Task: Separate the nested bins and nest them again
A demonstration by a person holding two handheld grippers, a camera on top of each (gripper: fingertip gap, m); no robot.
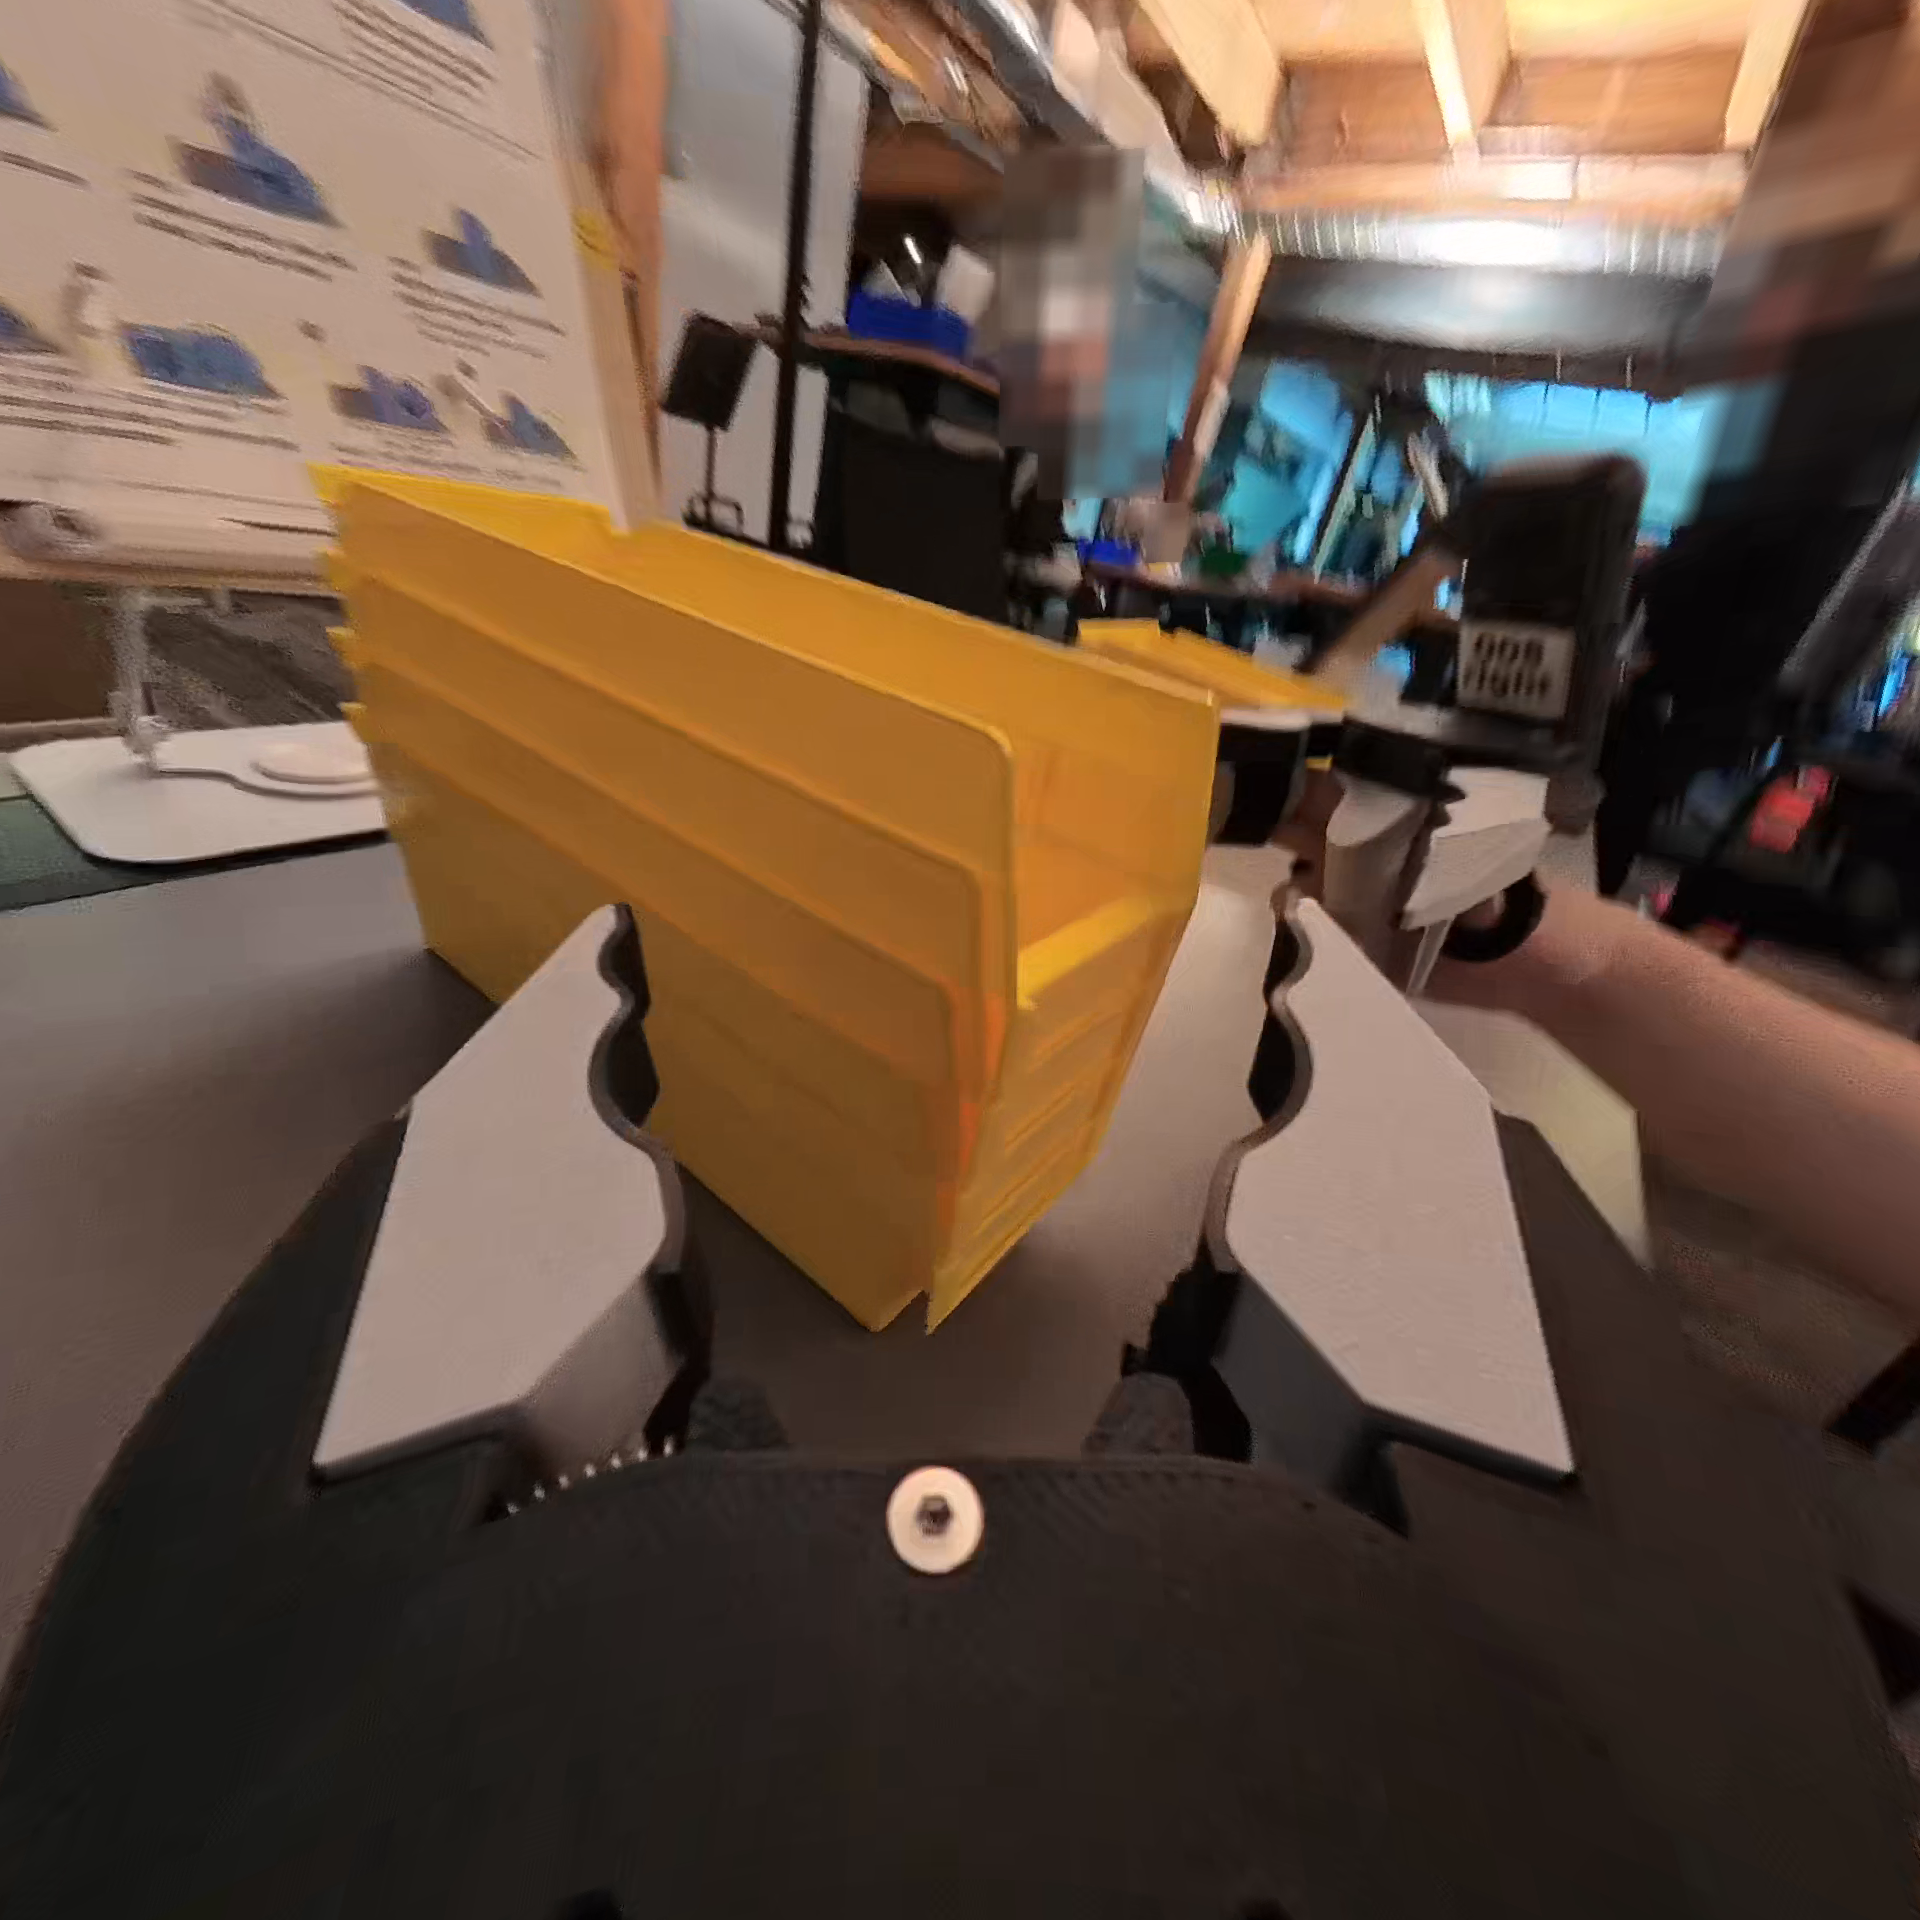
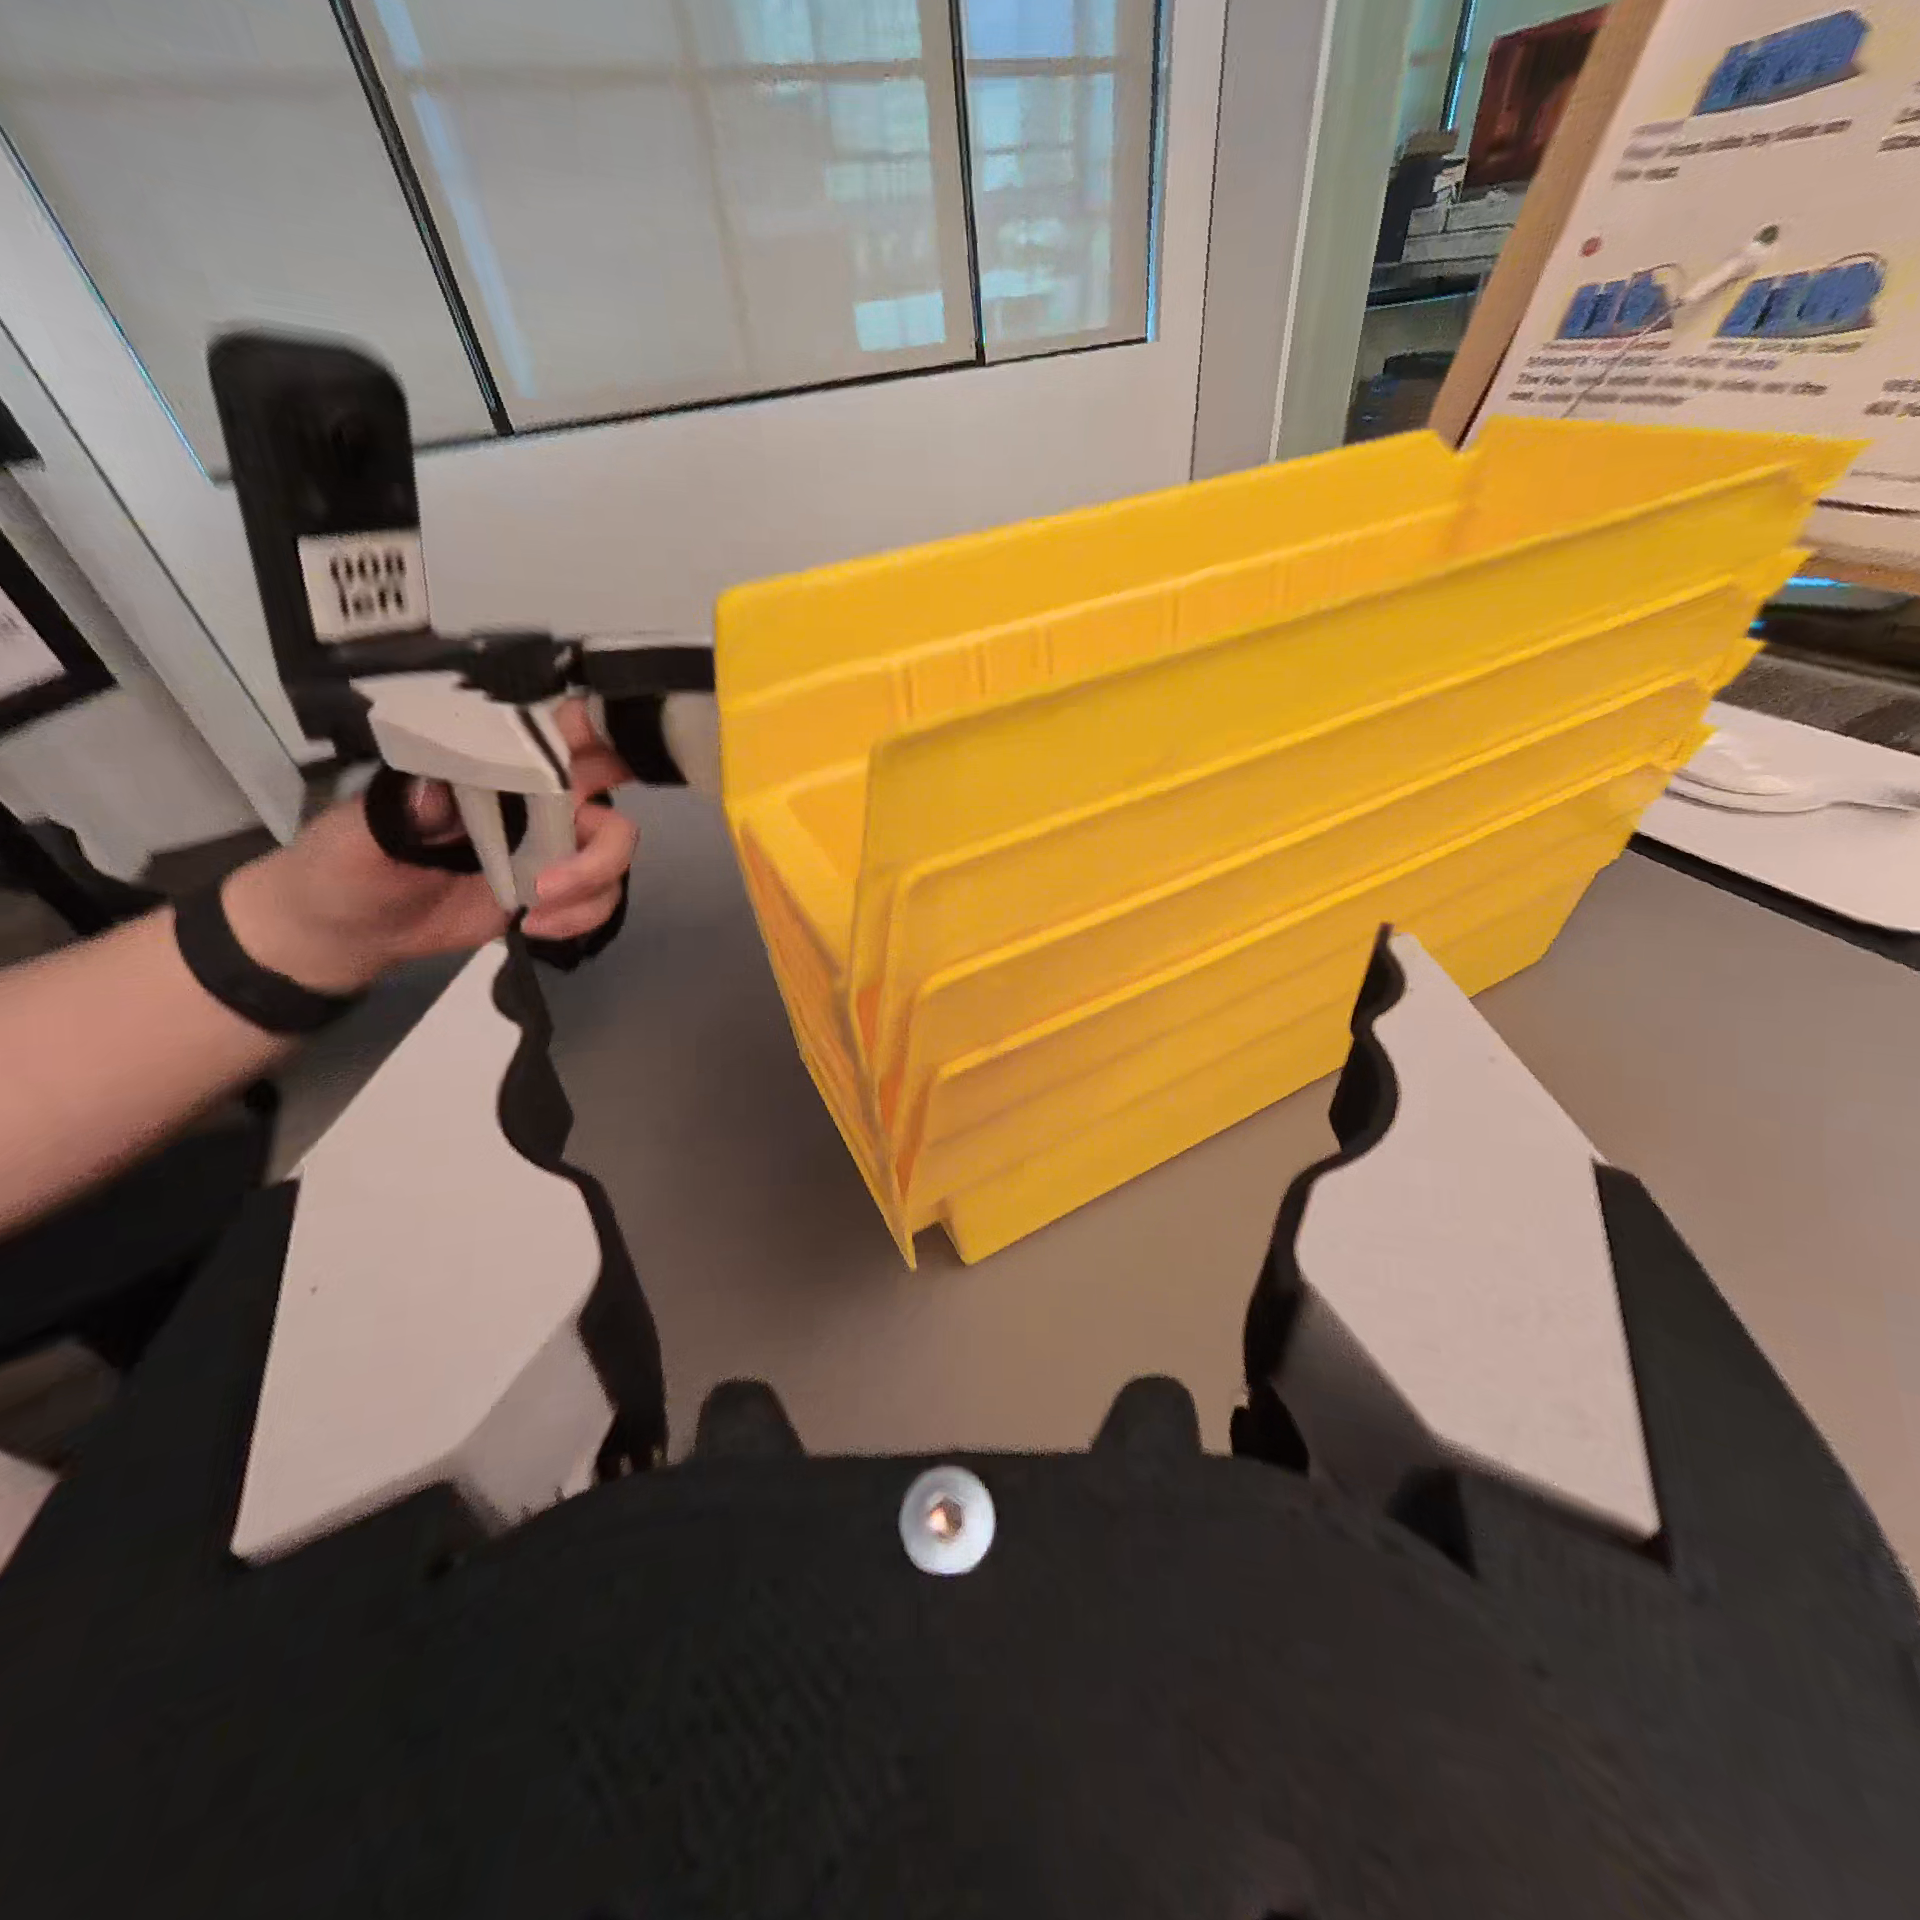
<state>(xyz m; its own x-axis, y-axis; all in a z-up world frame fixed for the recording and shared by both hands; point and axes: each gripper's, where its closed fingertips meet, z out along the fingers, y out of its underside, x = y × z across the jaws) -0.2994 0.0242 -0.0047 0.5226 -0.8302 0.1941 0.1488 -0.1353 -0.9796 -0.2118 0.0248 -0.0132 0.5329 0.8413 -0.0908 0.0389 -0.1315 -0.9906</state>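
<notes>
A stack of several nested yellow bins stands on the grey table. My left gripper is open wide, level with the near corner of the stack. Its left finger lies close beside the stack's long side, and its right finger stands well clear. In the right wrist view the same stack stands ahead and to the right. My right gripper is open wide with nothing in it, just short of the stack's end. The left gripper shows beyond, its fingertips hidden behind the bins.
A white board with blue pictures stands behind the stack, with a white flat base beside it. A person's hand and the right gripper are on the right of the left wrist view. A window is behind.
</notes>
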